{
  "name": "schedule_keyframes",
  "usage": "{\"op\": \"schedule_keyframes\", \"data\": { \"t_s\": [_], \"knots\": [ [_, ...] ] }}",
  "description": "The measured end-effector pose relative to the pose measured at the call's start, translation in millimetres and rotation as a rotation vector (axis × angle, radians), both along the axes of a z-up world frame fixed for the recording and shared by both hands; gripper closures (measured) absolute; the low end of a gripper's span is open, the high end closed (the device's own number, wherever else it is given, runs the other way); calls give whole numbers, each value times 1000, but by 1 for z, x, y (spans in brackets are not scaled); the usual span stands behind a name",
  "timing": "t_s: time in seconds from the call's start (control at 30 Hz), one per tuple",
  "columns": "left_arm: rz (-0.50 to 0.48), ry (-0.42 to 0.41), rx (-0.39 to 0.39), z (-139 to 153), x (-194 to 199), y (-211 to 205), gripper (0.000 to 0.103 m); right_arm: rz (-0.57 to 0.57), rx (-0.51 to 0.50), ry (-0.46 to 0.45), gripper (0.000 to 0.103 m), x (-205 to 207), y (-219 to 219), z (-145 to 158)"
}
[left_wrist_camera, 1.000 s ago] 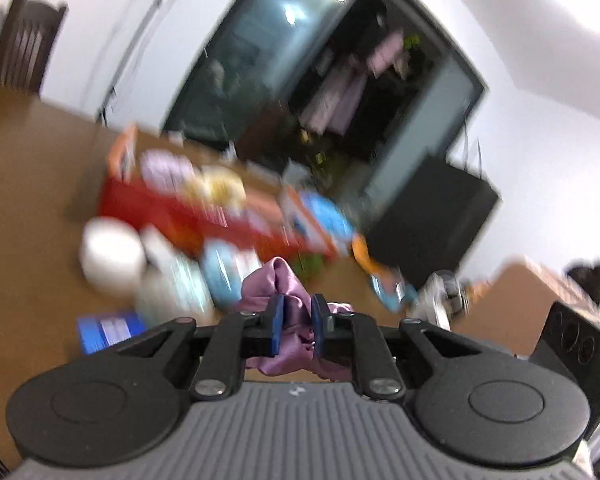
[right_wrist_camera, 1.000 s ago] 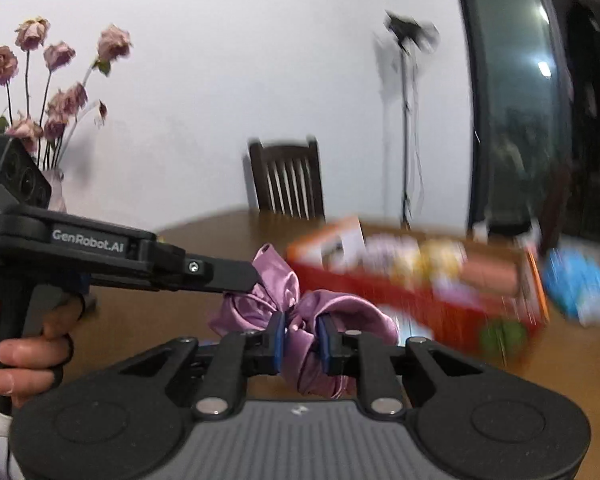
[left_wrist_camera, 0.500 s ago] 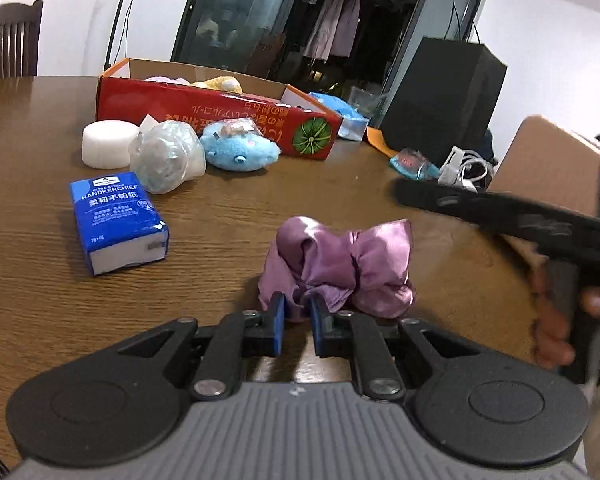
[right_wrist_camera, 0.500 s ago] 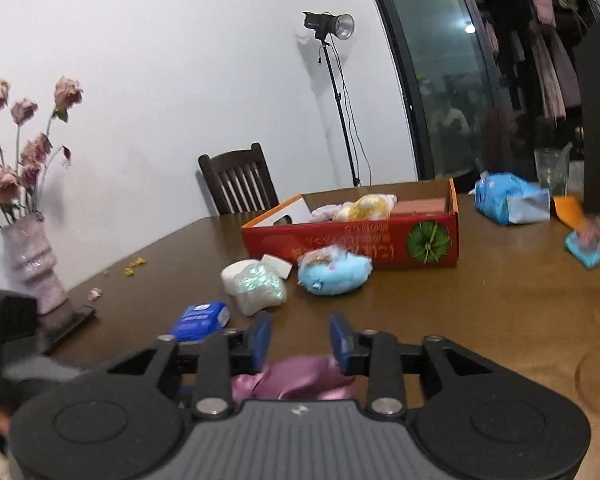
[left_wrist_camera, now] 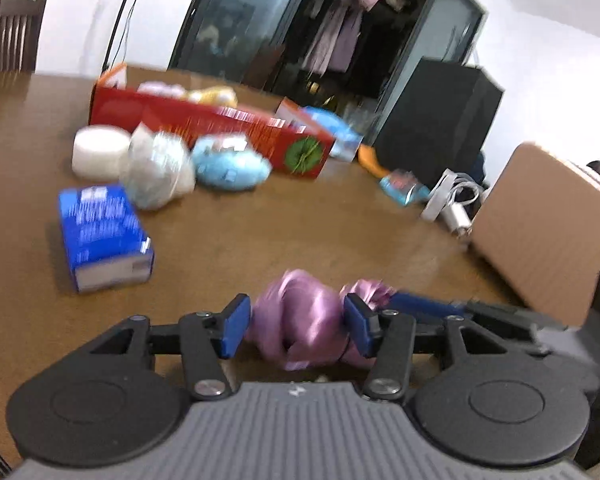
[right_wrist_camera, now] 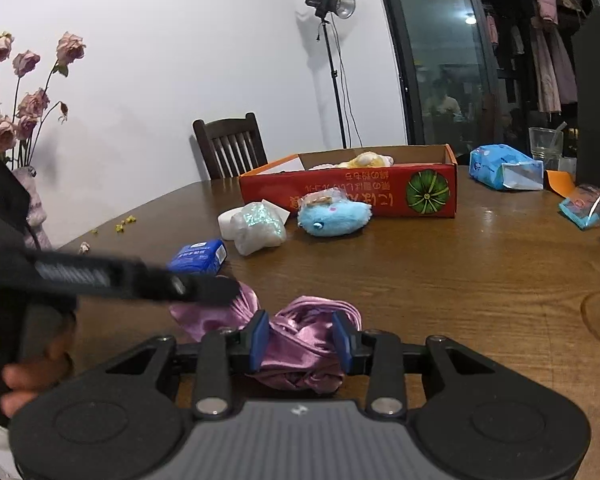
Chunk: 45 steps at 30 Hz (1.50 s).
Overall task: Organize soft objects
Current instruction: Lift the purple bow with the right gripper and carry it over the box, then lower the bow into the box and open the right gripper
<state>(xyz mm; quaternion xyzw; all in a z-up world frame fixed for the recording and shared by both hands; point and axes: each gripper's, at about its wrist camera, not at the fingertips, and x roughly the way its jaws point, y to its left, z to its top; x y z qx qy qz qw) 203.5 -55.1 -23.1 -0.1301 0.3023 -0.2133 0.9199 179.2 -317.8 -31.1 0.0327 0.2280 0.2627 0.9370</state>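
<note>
Right wrist view: the right claw (right_wrist_camera: 299, 336) is spread around the purple satin scrunchie (right_wrist_camera: 300, 344) lying on the near table (right_wrist_camera: 460, 280). The left claw (left_wrist_camera: 296, 326) is likewise spread around it. Bare wood stretches beyond, to the blue plush (right_wrist_camera: 334, 219) and red box (right_wrist_camera: 352, 192); the tissue pack (right_wrist_camera: 198, 257) sits far left.

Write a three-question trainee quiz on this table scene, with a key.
1. True or false: the blue plush toy lies inside the red box.
2. What lies between the pads of the right hand-held gripper?
3. The tissue pack is: A red, B blue, C green.

Key: 1 false, it lies on the table in front of the box. 2 the purple satin cloth. 3 B.
</note>
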Motion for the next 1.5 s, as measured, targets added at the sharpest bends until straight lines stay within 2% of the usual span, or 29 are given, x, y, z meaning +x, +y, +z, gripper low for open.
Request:
{"op": "schedule_keyframes", "data": {
  "t_s": [0.07,0.1,0.23,0.37,0.43,0.47,0.5,0.53,0.6,0.7,0.77,0.83,0.97,1.1,1.17,1.23,1.33,1.37,1.43,1.5],
  "knots": [
    [2,9,-22,-5,-2,5,51,-27,6,6,64,-1,-2,-1],
    [-4,9,-25,-6,-3,6,54,-33,8,17,63,1,-3,-1],
    [-21,13,-28,-7,-5,8,60,-38,-4,44,62,3,1,0],
    [-48,12,-42,-8,-5,8,71,-27,60,139,62,11,-6,-4],
    [-59,9,-47,-6,-4,7,74,-6,116,197,73,17,-12,-8],
    [-64,10,-54,-3,-2,7,76,5,133,211,76,19,-14,-8],
    [-69,12,-62,0,1,7,77,14,143,221,83,21,-14,-7],
    [-70,4,-64,6,4,7,77,25,137,213,88,23,-13,-5],
    [-72,-63,-72,26,16,12,77,44,115,182,93,31,-9,8],
    [-52,-148,-99,65,52,30,77,83,152,94,93,61,-4,42],
    [-39,-145,-98,91,91,41,77,123,151,18,93,96,4,71],
    [-25,-142,-70,110,138,46,77,145,104,-46,93,135,17,93],
    [-9,-57,-64,125,235,33,77,113,20,-73,94,226,36,115],
    [-27,58,-87,108,320,5,77,27,-76,-32,93,304,30,117],
    [-26,95,-47,91,355,-15,77,-12,-132,3,93,332,25,109],
    [-26,131,20,71,377,-30,76,-46,-199,32,93,360,25,96],
    [6,256,67,44,399,-42,71,-42,-353,85,94,390,39,66],
    [23,289,68,38,403,-42,66,-31,-402,96,94,396,46,55],
    [27,294,69,32,404,-41,66,-21,-486,107,92,401,57,39],
    [28,308,41,33,403,-37,59,-27,-480,111,89,400,58,37]
  ]
}}
